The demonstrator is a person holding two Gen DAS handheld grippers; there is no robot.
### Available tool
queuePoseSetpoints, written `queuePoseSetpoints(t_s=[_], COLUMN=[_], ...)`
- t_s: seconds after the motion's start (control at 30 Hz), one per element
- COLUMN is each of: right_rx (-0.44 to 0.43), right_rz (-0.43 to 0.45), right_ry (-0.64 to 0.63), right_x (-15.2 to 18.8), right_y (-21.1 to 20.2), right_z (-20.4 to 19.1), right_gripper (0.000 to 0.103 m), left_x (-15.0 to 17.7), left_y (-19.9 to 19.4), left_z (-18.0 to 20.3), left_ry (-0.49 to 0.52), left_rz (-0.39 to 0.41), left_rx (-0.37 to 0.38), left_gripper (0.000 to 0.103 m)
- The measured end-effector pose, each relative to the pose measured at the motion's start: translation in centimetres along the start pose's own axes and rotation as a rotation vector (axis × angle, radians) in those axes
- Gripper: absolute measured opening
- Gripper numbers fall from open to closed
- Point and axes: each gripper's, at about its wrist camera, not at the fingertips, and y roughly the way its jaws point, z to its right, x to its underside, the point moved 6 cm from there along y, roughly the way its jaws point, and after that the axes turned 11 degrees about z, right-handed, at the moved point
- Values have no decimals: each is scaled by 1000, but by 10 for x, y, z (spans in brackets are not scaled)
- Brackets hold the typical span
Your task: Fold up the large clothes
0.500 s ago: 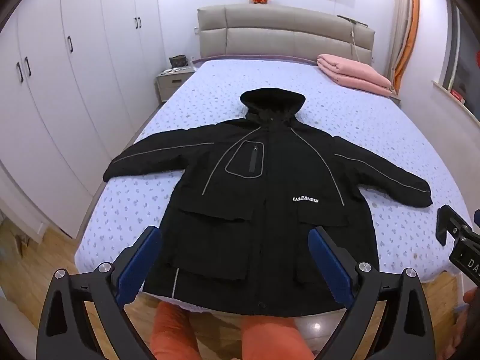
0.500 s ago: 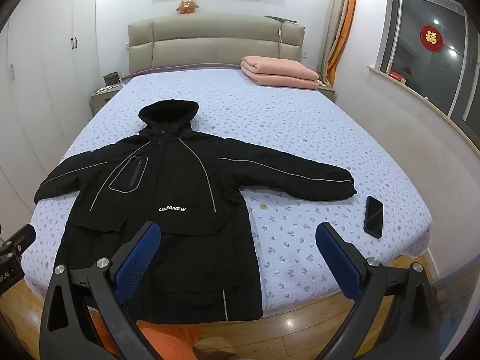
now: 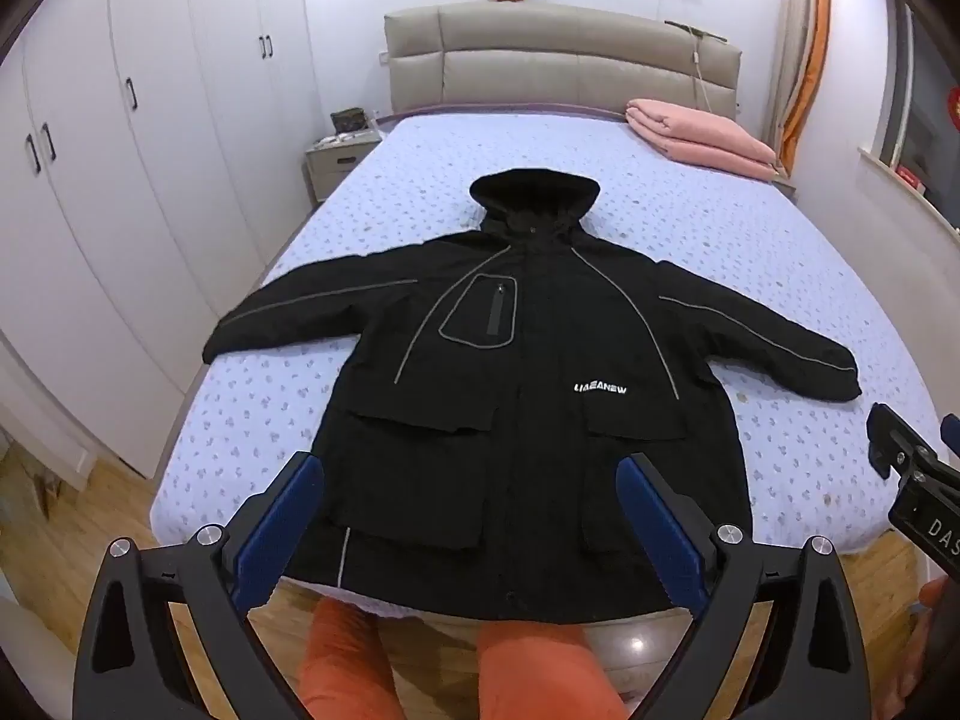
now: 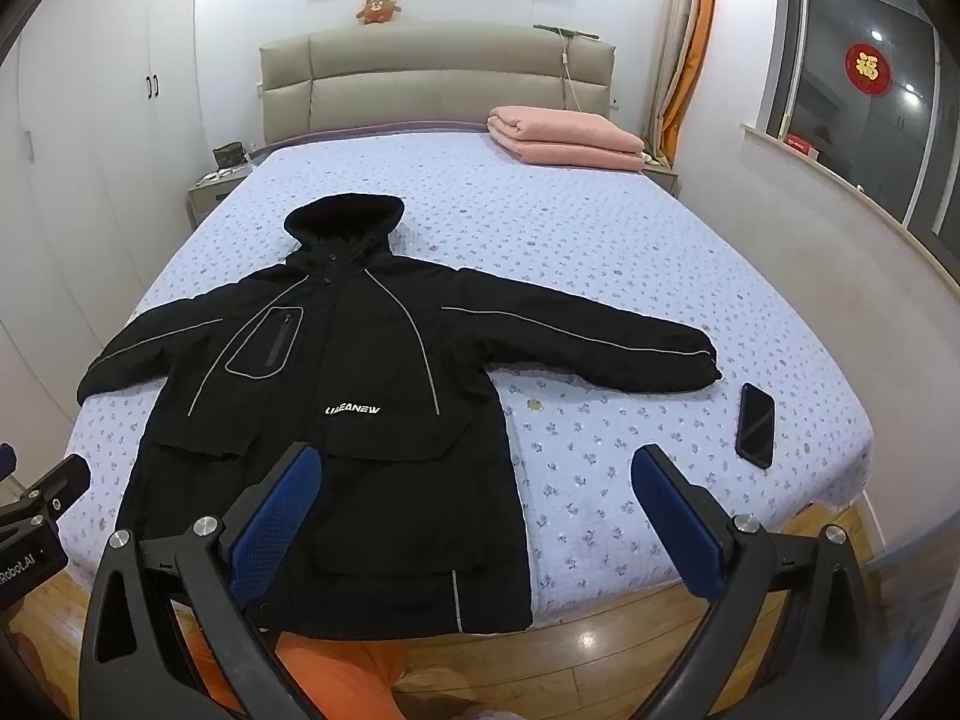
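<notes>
Jacket: black, hooded, grey piping, white chest lettering. Lies flat, front up, on the bed, sleeves spread to either side, hood toward the headboard, hem hanging slightly over the foot edge.

Bed: lilac floral cover.

Blanket: pink, folded, at the head of the bed on the window side, well apart from the jacket.

Phone: dark, flat on the cover, just beyond the cuff of the sleeve on the window side.

Left gripper: blue pads spread wide, nothing between them, held above the hem, apart from the cloth.

Right gripper: pads spread wide, empty, over the jacket's window-side edge and bare cover.

Person: orange trousers at the foot of the bed.

Toy: on top of the headboard.
</notes>
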Motion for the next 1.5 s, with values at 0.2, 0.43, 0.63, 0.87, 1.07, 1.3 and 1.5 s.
queuePoseSetpoints(t_s=[0.2,0.43,0.63,0.87,1.07,1.3,1.5], right_rx=[-1,-6,-18,-22,-25,-33,-43], right_rz=[-3,-1,-5,-3,-1,10,32], right_ry=[29,20,21,23,20,6,17], right_x=[0,0,1,1,0,-2,-8], right_y=[0,-1,-1,-4,-5,-9,-20], right_z=[8,4,4,7,7,2,4], right_gripper=[103,103,103,103,103,103,103], left_x=[0,1,2,2,2,-1,-5], left_y=[-8,-10,-9,-13,-14,-20,-33], left_z=[8,15,16,20,23,24,26], left_ry=[18,37,40,44,44,43,51], left_rz=[19,16,6,10,10,15,36], left_rx=[3,8,9,11,12,17,12], left_gripper=[99,99,99,99,99,99,99])
